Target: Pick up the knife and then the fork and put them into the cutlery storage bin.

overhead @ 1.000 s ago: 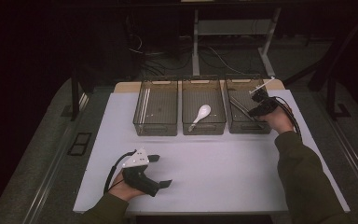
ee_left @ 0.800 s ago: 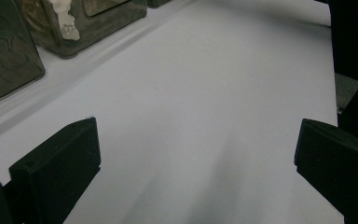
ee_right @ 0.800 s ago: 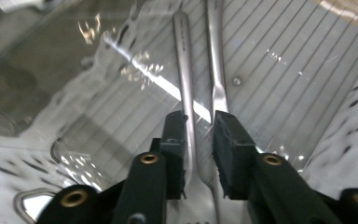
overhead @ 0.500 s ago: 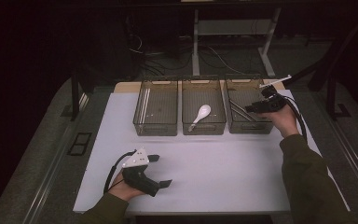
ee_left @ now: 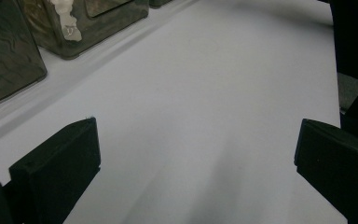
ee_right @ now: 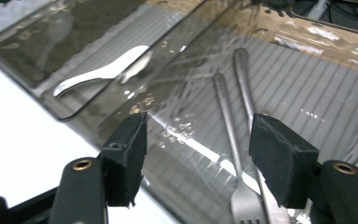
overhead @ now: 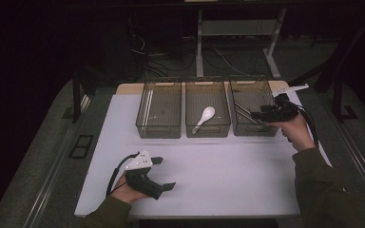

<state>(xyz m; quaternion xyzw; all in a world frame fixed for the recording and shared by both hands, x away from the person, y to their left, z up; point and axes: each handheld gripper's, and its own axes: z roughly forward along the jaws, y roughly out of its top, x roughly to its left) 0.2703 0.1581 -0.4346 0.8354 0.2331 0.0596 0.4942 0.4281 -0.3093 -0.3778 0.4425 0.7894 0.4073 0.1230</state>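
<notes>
Sorting cutlery into three clear bins at the far edge of the table. The work in hand is at the right bin, where two forks lie flat on the ribbed floor.

Right gripper hangs over the near right corner of that bin, pointing toward 9 o'clock in the high view. Its fingers have just been opening and now stand about half spread, with nothing between the pads; judged a release just made, the forks being already in the bin.

Key relation, right gripper view: the forks lie straight below and ahead of the fingers, handles running up toward 12 o'clock, tines down at 6 o'clock close under the right-hand finger. Long axes run nearly in line with the gripper's own pointing, side by side, handles close together. Whether the two touch I cannot tell.

Middle bin holds a white spoon, bowl toward 1 o'clock, handle toward 7 o'clock. Left bin shows pale sticks along its left wall, too small to identify.

Left gripper rests low at the near left of the table, fingers spread wide over bare white surface, holding nothing. It is well apart from every bin; the right hand is much the nearer to the forks.
</notes>
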